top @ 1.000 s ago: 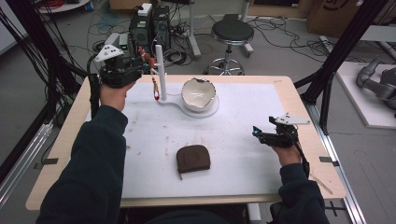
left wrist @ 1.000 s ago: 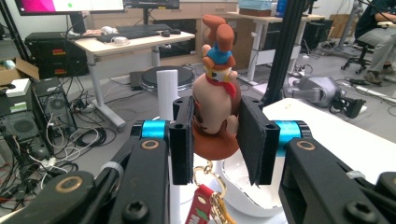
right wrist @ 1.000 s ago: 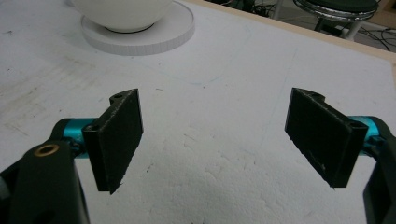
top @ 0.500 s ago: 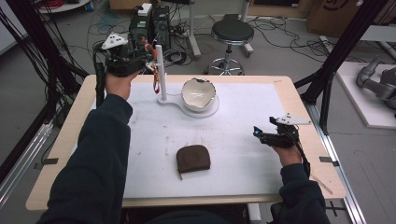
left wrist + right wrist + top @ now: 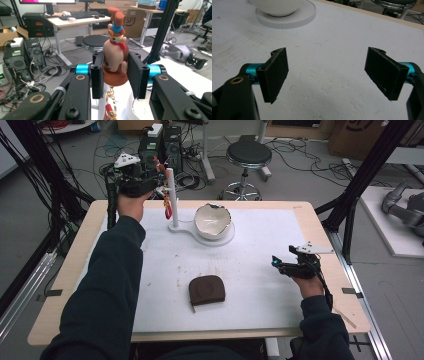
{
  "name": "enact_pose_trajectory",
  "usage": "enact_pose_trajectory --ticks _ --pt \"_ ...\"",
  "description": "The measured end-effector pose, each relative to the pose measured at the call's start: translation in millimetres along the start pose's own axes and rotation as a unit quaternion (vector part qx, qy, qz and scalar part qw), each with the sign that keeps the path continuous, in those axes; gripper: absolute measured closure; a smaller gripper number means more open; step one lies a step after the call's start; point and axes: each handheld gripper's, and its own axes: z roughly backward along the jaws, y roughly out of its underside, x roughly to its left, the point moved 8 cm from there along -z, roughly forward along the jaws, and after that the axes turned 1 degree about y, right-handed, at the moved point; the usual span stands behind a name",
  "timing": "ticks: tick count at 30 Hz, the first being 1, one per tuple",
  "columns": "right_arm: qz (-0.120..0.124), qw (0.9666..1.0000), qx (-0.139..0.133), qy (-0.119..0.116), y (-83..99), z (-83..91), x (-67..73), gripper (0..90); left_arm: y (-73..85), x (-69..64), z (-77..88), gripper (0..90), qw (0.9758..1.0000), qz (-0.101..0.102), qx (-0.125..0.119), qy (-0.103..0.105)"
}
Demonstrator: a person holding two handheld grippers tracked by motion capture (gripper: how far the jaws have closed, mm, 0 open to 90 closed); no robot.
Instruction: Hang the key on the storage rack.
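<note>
We see the left gripper (image 5: 115, 75) clamped on a toy figure (image 5: 115, 56); the right gripper (image 5: 327, 75) has jaws apart above the table (image 5: 332, 100).

From overhead we look forward and down across the whole table (image 5: 260, 270). Our left gripper camera sits close behind its jaws, facing level toward the room beyond. Our right gripper camera hovers low over the table, sharing the white bowl (image 5: 277, 6) with the high view.
</note>
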Motion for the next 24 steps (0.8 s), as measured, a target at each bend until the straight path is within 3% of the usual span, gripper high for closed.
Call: enact_pose_trajectory --ticks 17,24 --pt "0.002 1.0000 0.002 -0.001 0.5 -1.1 0.1 19.4 -5.9 -11.0 6.0 66.6 0.9999 -0.008 -0.005 0.008" --pt "0.000 1.0000 0.002 -0.002 0.6 -0.9 0.6 19.4 -4.0 -13.7 -2.3 66.6 0.9999 -0.013 0.002 0.005"
